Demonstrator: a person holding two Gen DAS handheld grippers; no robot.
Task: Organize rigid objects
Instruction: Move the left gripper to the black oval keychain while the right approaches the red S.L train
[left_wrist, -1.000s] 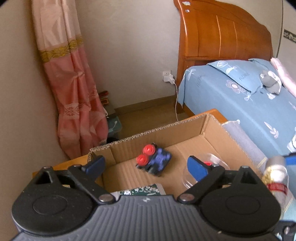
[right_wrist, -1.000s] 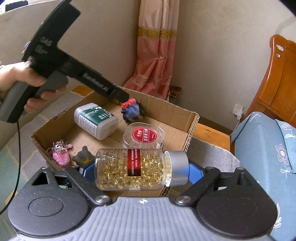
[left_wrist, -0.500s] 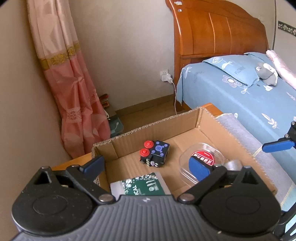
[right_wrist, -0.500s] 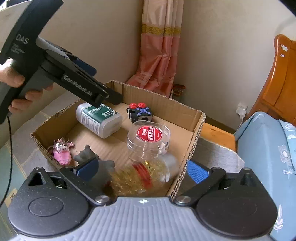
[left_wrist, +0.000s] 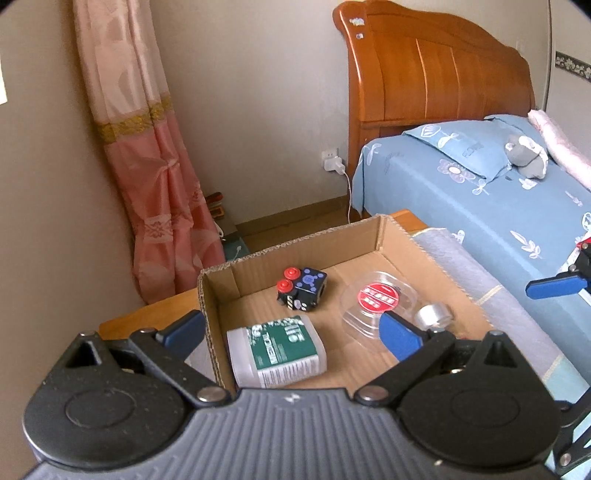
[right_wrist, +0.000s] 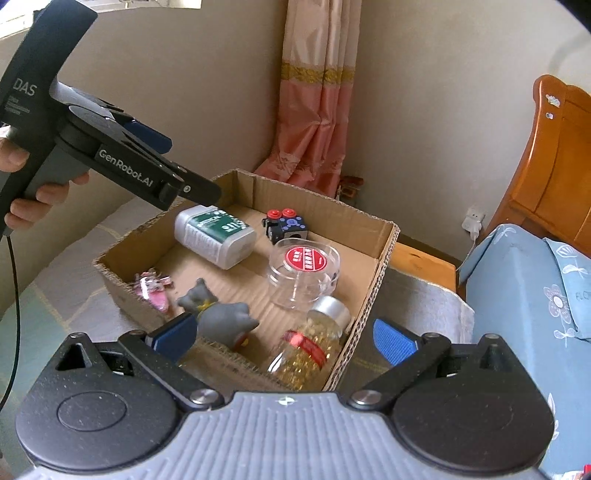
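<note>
Release step apparently done: clear glass capsule bottle with silver cap (right_wrist: 310, 343) lying in brown cardboard box (right_wrist: 384, 258), between spread, empty jaws of right gripper (right_wrist: 284, 338). Left gripper (left_wrist: 291, 334) likewise spread, empty. Next, likely: seek remaining item.

In the left wrist view the capsule bottle (left_wrist: 433, 316) shows only its silver cap behind a fingertip (left_wrist: 400, 335); the right gripper (left_wrist: 557, 286) is cut by the frame edge (its labels blur).
</note>
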